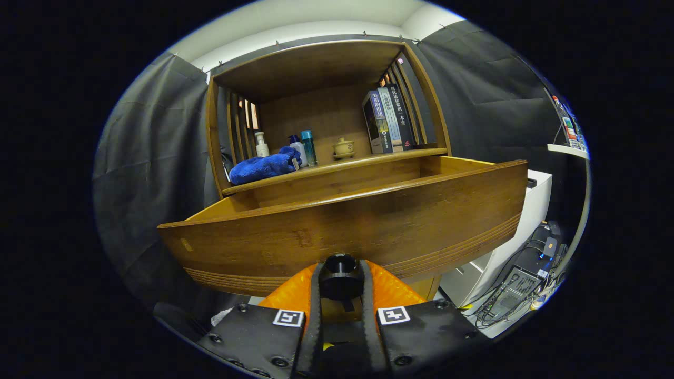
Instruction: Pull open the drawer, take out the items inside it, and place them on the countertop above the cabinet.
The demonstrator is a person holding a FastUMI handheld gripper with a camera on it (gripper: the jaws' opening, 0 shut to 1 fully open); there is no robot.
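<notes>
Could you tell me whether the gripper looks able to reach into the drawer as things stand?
Probably not yet. The gripper is shut on the drawer knob, below the drawer front, whose top edge stands between it and the inside. It would have to release and rise first.

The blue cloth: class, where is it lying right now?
The crumpled blue cloth lies on the wooden countertop above the open drawer, beyond the gripper, beside the small bottles.

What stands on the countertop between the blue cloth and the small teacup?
In the gripper view, two bottles stand between blue cloth and teacup. The gripper is shut on the drawer knob.
</notes>
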